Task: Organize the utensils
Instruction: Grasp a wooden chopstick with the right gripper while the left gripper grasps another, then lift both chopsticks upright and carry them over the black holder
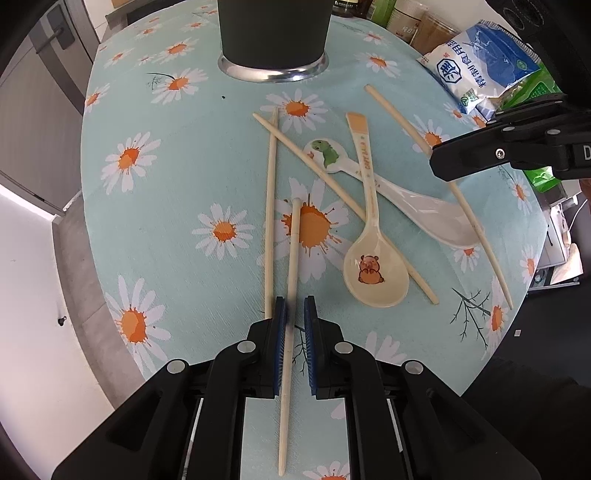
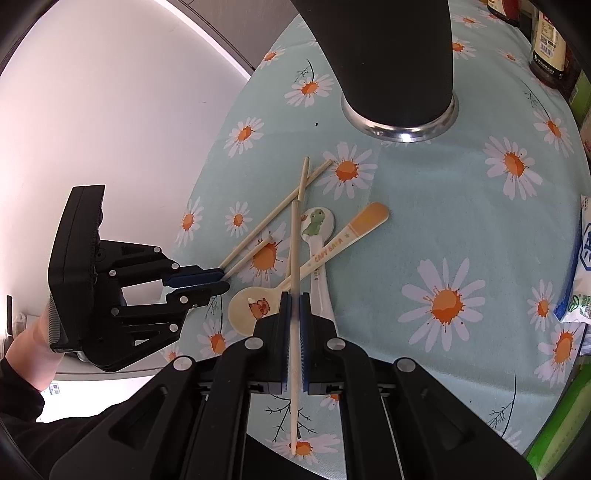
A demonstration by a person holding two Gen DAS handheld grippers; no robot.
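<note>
In the left wrist view my left gripper point(image 1: 294, 306) is shut on a wooden chopstick point(image 1: 291, 266) that runs straight between its blue pads, low over the daisy tablecloth point(image 1: 177, 192). My right gripper point(image 2: 294, 295) is shut on another chopstick point(image 2: 294, 240); in the left view it point(image 1: 437, 162) sits at the right over that chopstick point(image 1: 476, 229). Two more chopsticks point(image 1: 270, 206) point(image 1: 332, 188) lie crossed on the cloth. A cream bear spoon point(image 1: 375, 273) rests across a white dinosaur spoon point(image 1: 424, 210). A dark cylindrical holder point(image 1: 273, 33) with a metal foot stands at the far side.
White and blue bags point(image 1: 484, 62), a green packet point(image 1: 532, 88) and jars point(image 1: 402, 18) line the table's far right. Dark bottles point(image 2: 550, 40) stand behind the holder. The round table's edge curves close on the left, with floor below. A person's hand point(image 2: 33, 347) holds the left gripper.
</note>
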